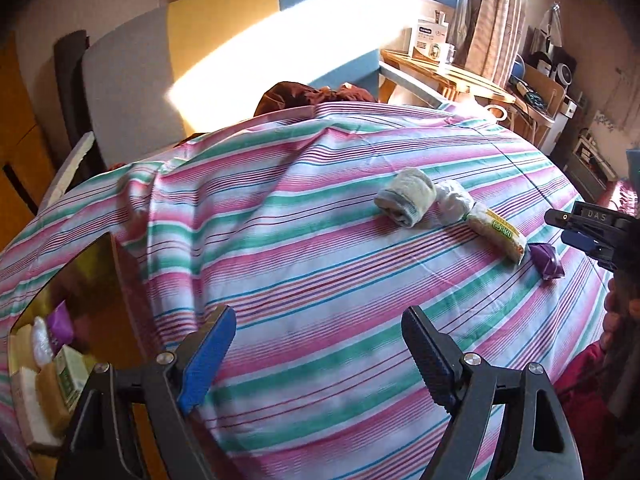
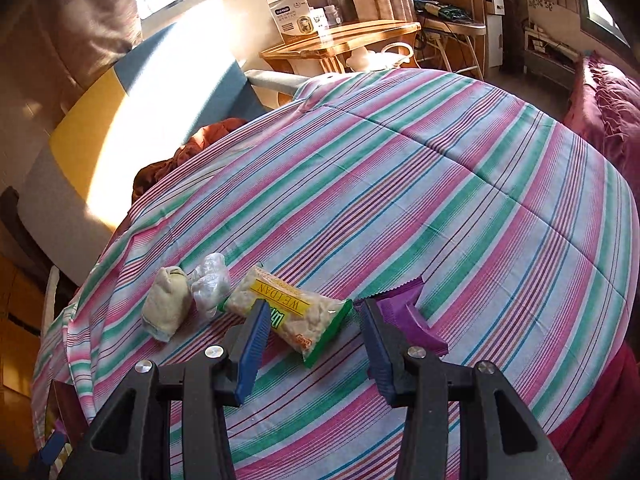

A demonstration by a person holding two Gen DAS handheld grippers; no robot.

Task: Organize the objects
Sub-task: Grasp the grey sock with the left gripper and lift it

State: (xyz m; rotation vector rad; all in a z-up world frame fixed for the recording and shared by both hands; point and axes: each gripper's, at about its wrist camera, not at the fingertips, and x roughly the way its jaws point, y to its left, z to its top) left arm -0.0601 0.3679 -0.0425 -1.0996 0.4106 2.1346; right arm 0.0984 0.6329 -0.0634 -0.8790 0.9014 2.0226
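On the striped bedsheet [image 1: 320,208] lie a rolled pale sock [image 1: 406,197], a crumpled clear plastic wrap [image 1: 454,200], a yellow-green snack packet [image 1: 497,233] and a purple packet [image 1: 546,261] in a row. In the right wrist view they are the sock [image 2: 167,303], wrap [image 2: 210,285], snack packet [image 2: 288,312] and purple packet [image 2: 408,316]. My right gripper [image 2: 314,316] is open just above the snack packet's near end. It also shows in the left wrist view [image 1: 576,228]. My left gripper [image 1: 318,316] is open and empty over bare sheet.
An open box [image 1: 56,344] at the lower left holds several small packets. A headboard [image 1: 200,60] and brown pillow [image 1: 312,94] lie beyond the sheet. A wooden side table [image 2: 340,40] with a carton stands by the window. A red blanket [image 2: 604,112] lies at right.
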